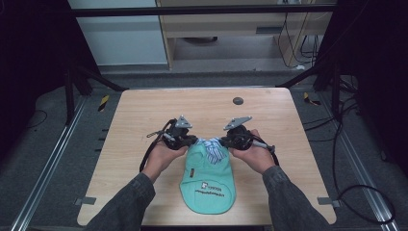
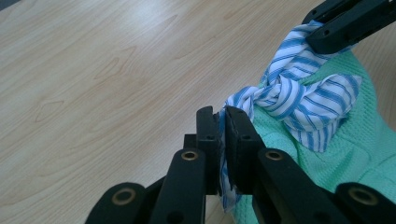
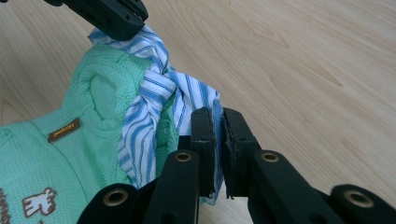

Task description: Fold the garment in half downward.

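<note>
Both hand-held grippers, left (image 1: 191, 140) and right (image 1: 225, 140), we hold pinched tight on the striped collar (image 1: 212, 148) of one green garment (image 1: 208, 185), lifting its far end off the desk (image 1: 139, 125). Near the desk's far edge we count one dark round disc (image 1: 237, 100), well apart from everything.

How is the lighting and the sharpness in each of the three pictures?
High view: the table is evenly lit, the surroundings dark, the picture slightly soft. Left gripper view: bright, the striped cloth sharp, the near jaws a little soft. Right gripper view: bright, the green garment sharp, no glare.
</note>
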Demonstrator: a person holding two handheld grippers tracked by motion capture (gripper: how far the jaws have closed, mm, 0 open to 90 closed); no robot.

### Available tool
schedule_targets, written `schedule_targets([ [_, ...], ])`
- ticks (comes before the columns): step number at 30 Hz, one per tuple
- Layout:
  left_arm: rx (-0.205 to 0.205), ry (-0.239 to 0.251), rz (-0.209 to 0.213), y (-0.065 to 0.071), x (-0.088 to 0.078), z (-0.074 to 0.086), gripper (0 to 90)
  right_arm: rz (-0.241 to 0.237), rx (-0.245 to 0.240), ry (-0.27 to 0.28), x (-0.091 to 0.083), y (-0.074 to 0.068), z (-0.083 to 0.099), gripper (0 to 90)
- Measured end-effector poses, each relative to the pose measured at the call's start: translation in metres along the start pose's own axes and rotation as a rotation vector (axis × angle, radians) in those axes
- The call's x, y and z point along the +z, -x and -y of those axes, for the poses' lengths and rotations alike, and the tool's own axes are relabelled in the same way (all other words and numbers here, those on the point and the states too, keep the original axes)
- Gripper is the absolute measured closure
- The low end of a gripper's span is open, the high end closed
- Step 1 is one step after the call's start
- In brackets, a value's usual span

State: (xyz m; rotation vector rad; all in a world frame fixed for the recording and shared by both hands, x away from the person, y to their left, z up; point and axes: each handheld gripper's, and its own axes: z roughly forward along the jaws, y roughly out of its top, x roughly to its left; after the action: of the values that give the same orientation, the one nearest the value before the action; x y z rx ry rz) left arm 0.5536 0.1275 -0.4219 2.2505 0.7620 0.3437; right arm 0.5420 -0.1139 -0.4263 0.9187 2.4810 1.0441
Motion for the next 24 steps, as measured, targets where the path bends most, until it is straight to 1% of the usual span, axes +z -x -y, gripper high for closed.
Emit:
schedule_targets([
  [2, 0.000, 0.002, 0.000, 0.000, -0.002, -0.001, 84.7, 0.001, -0.003, -0.001, -0.002, 0.000, -0.002, 83.8],
  [9, 0.022, 0.003, -0.011, 0.001, -0.005, -0.008, 84.8, 0.009, -0.026, -0.002, -0.008, 0.001, -0.007, 83.6],
  [11, 0.017, 0.009, -0.011, 0.000, -0.006, -0.009, 84.7, 0.011, -0.023, 0.004, -0.009, 0.002, -0.007, 83.6],
  [15, 0.028, 0.005, -0.017, 0.001, -0.007, -0.012, 84.7, 0.015, -0.036, -0.003, -0.011, 0.002, -0.010, 83.5],
  [18, 0.030, 0.011, -0.021, 0.001, -0.010, -0.014, 84.7, 0.018, -0.044, 0.002, -0.013, 0.002, -0.012, 83.4],
  [20, 0.028, 0.016, -0.022, 0.001, -0.011, -0.015, 84.7, 0.019, -0.047, 0.003, -0.014, 0.002, -0.013, 83.4],
  [24, 0.039, 0.017, -0.032, 0.001, -0.014, -0.019, 84.8, 0.021, -0.050, 0.004, -0.017, 0.001, -0.016, 83.4],
])
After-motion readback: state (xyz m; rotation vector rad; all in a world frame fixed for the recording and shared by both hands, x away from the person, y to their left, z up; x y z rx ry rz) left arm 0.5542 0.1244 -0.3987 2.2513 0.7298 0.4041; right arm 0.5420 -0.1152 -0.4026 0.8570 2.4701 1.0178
